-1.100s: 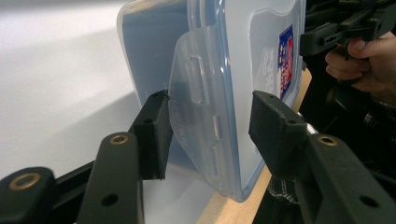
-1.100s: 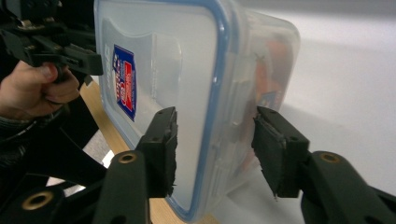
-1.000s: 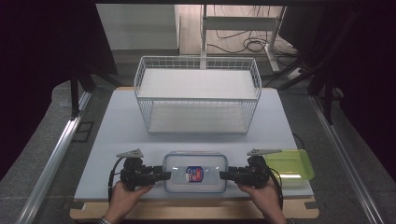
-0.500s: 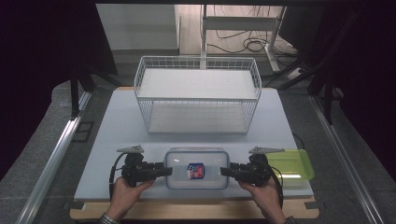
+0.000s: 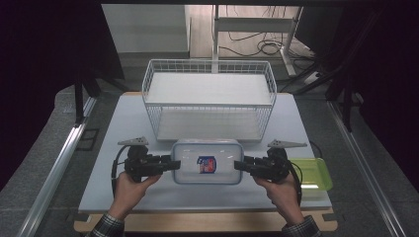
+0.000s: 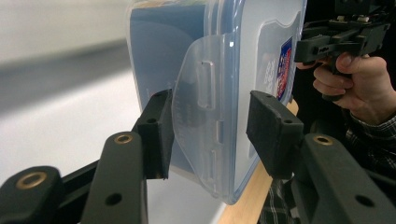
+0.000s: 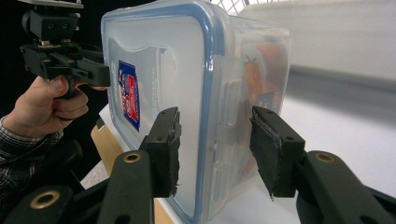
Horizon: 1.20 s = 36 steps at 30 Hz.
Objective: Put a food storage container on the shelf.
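We had the box [image 5: 206, 162] pinched at both ends, left tool [image 5: 173, 164] and right tool [image 5: 240, 165]; setting it in the basket [image 5: 209, 81] remained.

A clear rectangular plastic container [image 5: 207, 161] with a blue-rimmed, clipped-on lid and a red-and-blue sticker on top sits level and lengthwise left to right. It is at the near middle of the bench [image 5: 113, 128], with something orange showing through its wall.
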Available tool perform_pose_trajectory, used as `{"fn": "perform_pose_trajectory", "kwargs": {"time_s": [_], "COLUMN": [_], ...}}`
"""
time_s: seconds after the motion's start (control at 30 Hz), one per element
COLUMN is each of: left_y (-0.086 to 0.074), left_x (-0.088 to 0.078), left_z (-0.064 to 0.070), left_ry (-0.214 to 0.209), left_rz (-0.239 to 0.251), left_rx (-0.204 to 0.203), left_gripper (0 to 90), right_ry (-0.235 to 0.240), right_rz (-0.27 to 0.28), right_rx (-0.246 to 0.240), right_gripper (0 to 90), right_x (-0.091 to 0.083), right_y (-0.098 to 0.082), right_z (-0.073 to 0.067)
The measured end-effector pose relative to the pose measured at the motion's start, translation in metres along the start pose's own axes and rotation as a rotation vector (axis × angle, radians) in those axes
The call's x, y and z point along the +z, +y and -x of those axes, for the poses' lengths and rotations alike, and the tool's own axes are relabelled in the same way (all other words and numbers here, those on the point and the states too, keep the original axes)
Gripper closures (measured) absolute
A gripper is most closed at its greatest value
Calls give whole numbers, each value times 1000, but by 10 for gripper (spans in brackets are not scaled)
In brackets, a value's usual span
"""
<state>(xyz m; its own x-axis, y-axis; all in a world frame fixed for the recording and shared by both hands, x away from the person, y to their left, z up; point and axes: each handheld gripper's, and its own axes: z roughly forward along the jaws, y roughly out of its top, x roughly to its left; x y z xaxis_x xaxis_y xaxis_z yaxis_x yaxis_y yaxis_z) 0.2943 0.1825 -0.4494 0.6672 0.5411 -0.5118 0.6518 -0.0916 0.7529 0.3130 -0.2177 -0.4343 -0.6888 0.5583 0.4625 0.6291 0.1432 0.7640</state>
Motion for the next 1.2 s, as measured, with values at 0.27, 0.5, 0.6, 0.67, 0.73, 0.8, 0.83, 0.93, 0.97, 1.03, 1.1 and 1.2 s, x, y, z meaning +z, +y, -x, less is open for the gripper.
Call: {"fn": "perform_pose_trajectory", "kwargs": {"time_s": [0.27,0.5,0.6,0.67,0.73,0.8,0.83,0.93,0.97,1.03,1.1,1.2], "left_y": [31,60,73,81,90,98,103,116,120,127,134,146], "left_x": [-4,-13,-16,-18,-19,-20,-21,-22,-22,-22,-22,-22], "left_z": [-5,-7,-6,-6,-7,-8,-9,-11,-12,-14,-16,-19], "left_ry": [-14,-6,-3,1,3,4,2,0,-3,-12,-17,-13], "left_rz": [22,43,49,53,57,60,62,65,68,76,82,77], "left_rx": [20,31,34,37,41,43,42,47,45,35,32,35], "left_gripper": [525,525,525,525,525,525,525,525,526,528,533,533], "right_ry": [-10,-14,-11,-8,-8,-9,-9,-13,-12,-13,-10,-10], "right_rz": [26,44,56,64,70,75,80,94,100,105,108,107], "right_rx": [-18,-25,-31,-30,-30,-34,-34,-38,-40,-36,-30,-23], "right_gripper": [545,545,545,545,545,545,545,544,545,544,544,544], "right_x": [-5,-4,-4,-5,-6,-6,-6,-7,-7,-7,-7,-6], "right_y": [33,60,72,82,91,99,103,116,120,128,134,142], "right_z": [-1,-3,-3,-3,-3,-2,-2,-1,0,2,4,7]}}
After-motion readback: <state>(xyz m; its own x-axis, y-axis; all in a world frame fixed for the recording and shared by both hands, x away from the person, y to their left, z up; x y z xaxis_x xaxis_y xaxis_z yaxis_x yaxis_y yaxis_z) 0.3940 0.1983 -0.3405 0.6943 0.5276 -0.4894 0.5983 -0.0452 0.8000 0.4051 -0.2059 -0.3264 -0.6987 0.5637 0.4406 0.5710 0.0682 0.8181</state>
